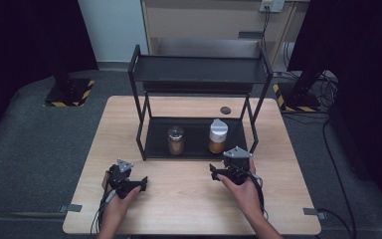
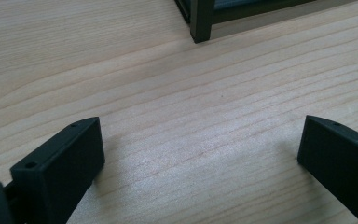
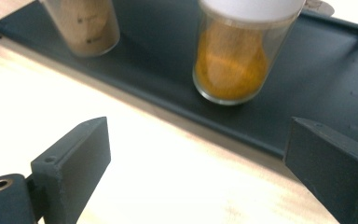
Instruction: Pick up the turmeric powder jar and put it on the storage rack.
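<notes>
Hovering low over the wooden surface [image 1: 189,199], the right tongs [image 3: 198,158] are standing wide open with nothing between the jaws, pointing at the white-capped jar [image 3: 235,51] of orange powder just ahead of them. That jar is sitting upright on the rack's bottom shelf [image 3: 307,88], a little beyond the shelf's near edge and roughly centred on the gap between the jaws, apart from both. Further ahead and off to the left of the right tongs, the silver-capped jar [image 3: 81,23] of brownish powder is standing on the same shelf, well apart from the first. In the high view the right tongs [image 1: 213,172] are lying just in front of the rack [image 1: 199,69], close to the white-capped jar [image 1: 217,137].

The left tongs [image 2: 200,158] are also gaping wide and holding nothing, with bare wood between the jaws and a rack leg [image 2: 201,21] ahead of them.

Counting: two tongs, two jars, one two-tier black rack, and one small dark disc [image 1: 225,110] lying on the surface behind the rack.
</notes>
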Demonstrator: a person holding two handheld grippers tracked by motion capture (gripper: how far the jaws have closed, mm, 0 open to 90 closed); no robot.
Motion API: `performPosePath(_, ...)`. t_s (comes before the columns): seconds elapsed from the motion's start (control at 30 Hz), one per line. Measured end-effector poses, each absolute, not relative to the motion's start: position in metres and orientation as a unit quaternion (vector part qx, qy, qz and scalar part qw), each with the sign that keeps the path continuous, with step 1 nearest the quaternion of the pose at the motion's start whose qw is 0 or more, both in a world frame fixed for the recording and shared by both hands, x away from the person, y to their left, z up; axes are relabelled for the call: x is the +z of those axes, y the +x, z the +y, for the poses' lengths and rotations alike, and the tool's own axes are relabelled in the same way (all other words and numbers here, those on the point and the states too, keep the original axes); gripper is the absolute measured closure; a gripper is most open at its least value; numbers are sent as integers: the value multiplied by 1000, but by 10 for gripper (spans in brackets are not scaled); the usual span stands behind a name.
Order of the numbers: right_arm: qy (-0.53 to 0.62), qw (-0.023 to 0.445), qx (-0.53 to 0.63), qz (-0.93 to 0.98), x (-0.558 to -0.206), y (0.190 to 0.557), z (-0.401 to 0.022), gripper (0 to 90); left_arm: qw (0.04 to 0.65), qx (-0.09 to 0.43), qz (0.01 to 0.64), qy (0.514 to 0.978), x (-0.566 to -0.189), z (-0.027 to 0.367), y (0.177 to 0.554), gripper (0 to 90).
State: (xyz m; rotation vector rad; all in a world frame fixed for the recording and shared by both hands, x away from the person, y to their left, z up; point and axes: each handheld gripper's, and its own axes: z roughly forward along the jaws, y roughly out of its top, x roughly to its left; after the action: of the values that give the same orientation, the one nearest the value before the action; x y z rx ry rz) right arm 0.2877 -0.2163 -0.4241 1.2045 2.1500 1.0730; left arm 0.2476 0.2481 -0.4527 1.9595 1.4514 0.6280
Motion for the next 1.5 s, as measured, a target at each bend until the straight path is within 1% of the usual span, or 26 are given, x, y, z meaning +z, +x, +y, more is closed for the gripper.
performPosePath(0.4, 430, 222, 381, 788, -433, 274, -222, 87, 306, 238, 550, 739, -453, 247, 247, 0)
performPosePath(1.0, 467, 222, 362, 776, -448, 267, -265, 86, 306, 238, 551, 739, -453, 247, 246, 0)
performPosePath(1.5, 493, 215, 353, 765, -457, 270, -292, 83, 306, 238, 551, 739, -453, 247, 246, 0)
